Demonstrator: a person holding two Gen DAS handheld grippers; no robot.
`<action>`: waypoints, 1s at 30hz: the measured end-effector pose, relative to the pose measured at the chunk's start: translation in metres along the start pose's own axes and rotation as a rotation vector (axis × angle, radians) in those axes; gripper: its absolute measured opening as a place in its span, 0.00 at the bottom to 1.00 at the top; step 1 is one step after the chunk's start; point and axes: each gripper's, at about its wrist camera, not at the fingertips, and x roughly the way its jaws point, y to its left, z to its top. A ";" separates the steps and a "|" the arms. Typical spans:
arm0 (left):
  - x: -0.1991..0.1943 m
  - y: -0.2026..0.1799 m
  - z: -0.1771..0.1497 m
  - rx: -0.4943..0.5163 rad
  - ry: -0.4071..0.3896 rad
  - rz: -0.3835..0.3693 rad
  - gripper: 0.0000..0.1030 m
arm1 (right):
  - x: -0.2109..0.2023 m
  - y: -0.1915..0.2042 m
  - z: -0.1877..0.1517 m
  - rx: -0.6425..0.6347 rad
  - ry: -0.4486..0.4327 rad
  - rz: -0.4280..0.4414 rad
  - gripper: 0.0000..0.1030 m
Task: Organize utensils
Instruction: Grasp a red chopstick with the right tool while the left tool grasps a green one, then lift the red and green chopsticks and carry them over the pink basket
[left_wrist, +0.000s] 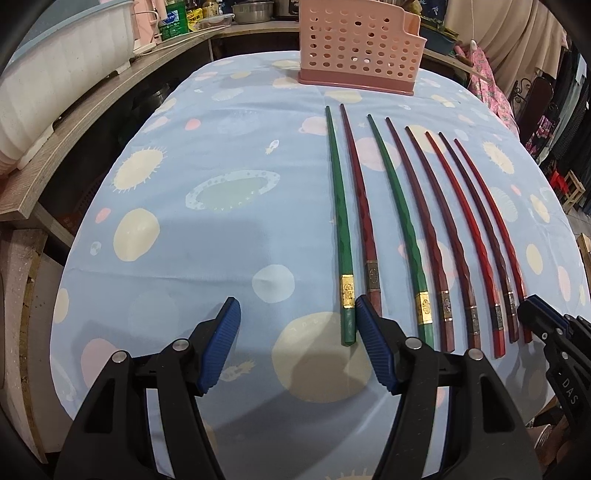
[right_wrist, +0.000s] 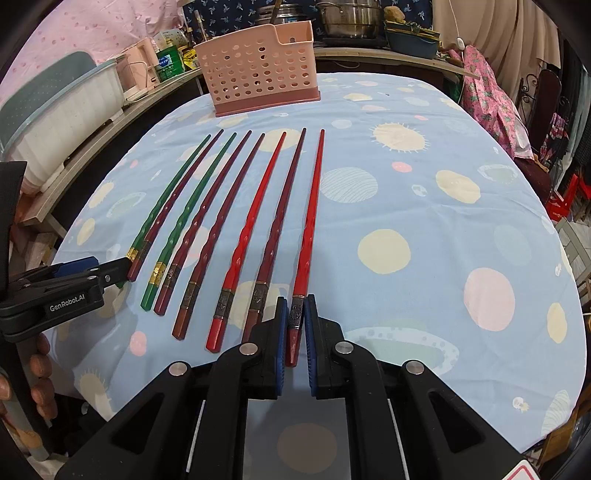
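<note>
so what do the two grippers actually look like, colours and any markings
Both are matte black plastic with long angular arms, triangular cutouts and round silver pivot pins. The fingers carry ribbed blue pads on the left gripper and right gripper. White "GenRobot.AI" lettering marks the left one's side; "DAS" shows on the right one's. No cables visible.

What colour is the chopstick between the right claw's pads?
Bright red chopstick with a dark patterned band near its thick end; the right wrist view shows it best.

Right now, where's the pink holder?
The pink holder stands upright at the table's far edge, beyond the chopstick tips, upper centre-left in the right wrist view.
</note>
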 end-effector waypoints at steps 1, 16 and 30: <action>0.000 0.000 0.000 -0.001 -0.002 -0.001 0.57 | 0.000 0.000 0.000 -0.001 -0.002 0.000 0.09; -0.004 0.012 0.005 -0.040 0.005 -0.084 0.07 | -0.003 -0.003 0.003 0.020 0.005 0.017 0.07; -0.054 0.029 0.034 -0.104 -0.114 -0.093 0.07 | -0.046 -0.019 0.039 0.063 -0.123 0.015 0.07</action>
